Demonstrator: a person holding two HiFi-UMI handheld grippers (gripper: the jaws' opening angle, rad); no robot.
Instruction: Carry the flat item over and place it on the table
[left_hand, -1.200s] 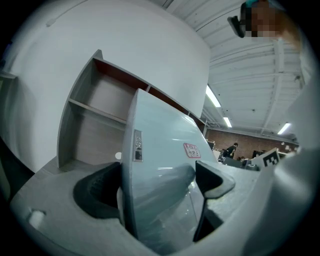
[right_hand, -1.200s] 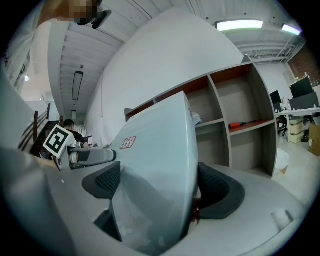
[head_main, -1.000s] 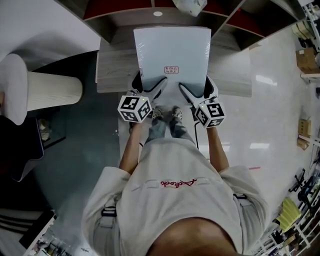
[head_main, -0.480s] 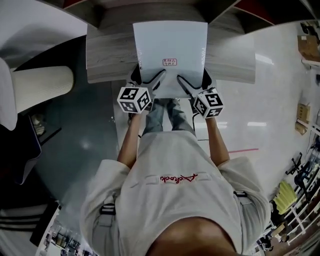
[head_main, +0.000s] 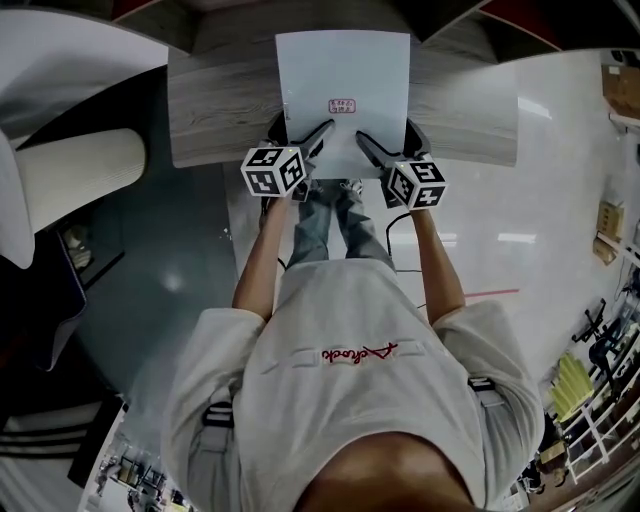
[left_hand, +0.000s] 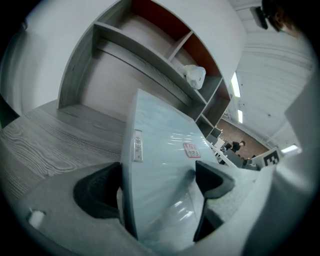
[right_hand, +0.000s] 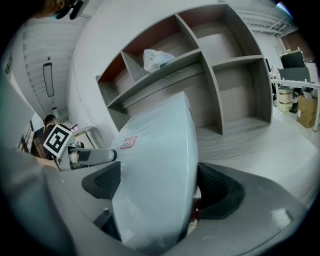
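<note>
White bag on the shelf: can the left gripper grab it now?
Probably not. The left gripper is shut on the flat item, and the white bag sits up beyond the table.

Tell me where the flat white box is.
Top centre of the head view: the box is gripped by the left gripper and right gripper over the grey table.

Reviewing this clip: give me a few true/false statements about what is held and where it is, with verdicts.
1. The left hand-held gripper and the right hand-held gripper are both shut on the flat item. True.
2. The flat item lies on the floor. False: it is held over the grey wood table.
3. The flat item bears a small red-printed label. True.
4. Every compartment behind the table is empty. False: a white bag sits in one compartment of the shelf.
</note>
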